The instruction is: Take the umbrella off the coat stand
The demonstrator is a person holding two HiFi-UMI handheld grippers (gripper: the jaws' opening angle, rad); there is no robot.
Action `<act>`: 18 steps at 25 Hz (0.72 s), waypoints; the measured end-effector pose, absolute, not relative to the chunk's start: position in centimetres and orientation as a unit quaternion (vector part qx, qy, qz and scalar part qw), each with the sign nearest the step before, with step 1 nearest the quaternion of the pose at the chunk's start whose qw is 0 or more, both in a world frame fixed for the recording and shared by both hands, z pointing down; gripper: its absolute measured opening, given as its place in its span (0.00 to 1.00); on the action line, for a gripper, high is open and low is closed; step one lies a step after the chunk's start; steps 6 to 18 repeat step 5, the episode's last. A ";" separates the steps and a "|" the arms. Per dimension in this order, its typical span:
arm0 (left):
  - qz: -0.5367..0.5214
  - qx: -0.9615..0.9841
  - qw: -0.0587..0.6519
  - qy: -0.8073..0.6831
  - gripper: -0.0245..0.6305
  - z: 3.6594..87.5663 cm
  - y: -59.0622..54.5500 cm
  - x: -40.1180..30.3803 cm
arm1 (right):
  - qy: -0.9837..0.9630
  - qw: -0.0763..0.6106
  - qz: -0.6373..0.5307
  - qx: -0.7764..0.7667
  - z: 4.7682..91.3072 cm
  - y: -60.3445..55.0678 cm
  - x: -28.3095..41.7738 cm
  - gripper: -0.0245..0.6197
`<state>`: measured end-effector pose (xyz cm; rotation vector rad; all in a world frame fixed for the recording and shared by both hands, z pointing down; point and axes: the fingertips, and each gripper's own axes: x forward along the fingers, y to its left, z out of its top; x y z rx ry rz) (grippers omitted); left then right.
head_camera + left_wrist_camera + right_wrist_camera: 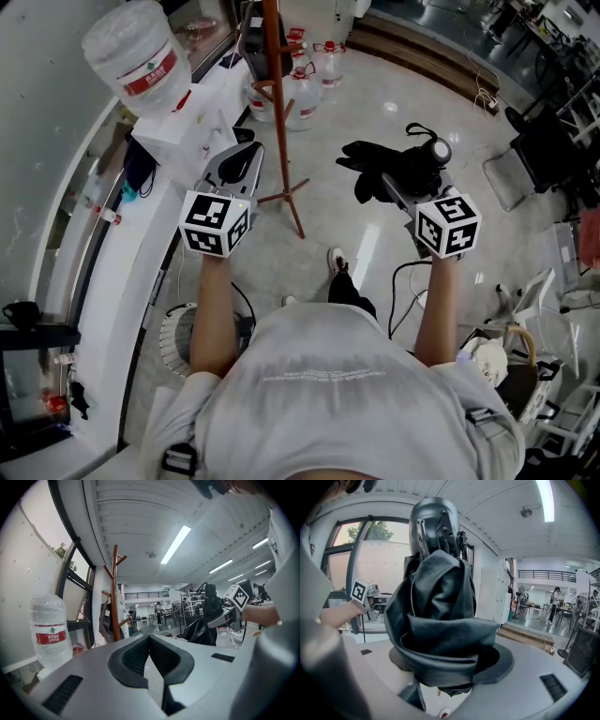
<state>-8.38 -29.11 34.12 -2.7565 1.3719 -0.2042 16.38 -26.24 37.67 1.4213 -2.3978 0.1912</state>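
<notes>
A black folded umbrella [380,164] is off the stand, and my right gripper [401,187] is shut on it, out over the floor to the right of the stand. In the right gripper view the umbrella [436,606] fills the middle, its fabric bunched between the dark pads [504,660] and its rounded end pointing up. The brown wooden coat stand [277,94] rises from its feet by the white counter; the left gripper view shows the coat stand [115,592] ahead on the left. My left gripper [236,169] hangs shut and empty just left of the stand's feet.
A water bottle [141,56] stands on the white counter [112,281] along the left wall. Water jugs [309,84] sit on the floor behind the stand. A floor fan [178,337] is by my left side, a chair [534,159] and a basket bag [511,361] to the right.
</notes>
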 end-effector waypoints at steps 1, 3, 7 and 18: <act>-0.066 -0.893 0.028 0.445 0.06 34.2 -29.2 -8.4 | -0.846 0.173 0.067 0.501 37.7 -26.4 16.4 0.50; -0.065 -0.893 0.027 0.445 0.06 34.3 -29.4 -8.3 | -0.846 0.173 0.067 0.500 37.8 -26.6 16.4 0.50; -0.065 -0.893 0.025 0.444 0.06 34.4 -29.6 -8.3 | -0.846 0.174 0.067 0.500 37.9 -26.8 16.4 0.50; -0.065 -0.893 0.025 0.444 0.06 34.4 -29.6 -8.3 | -0.846 0.174 0.067 0.500 37.9 -26.8 16.4 0.50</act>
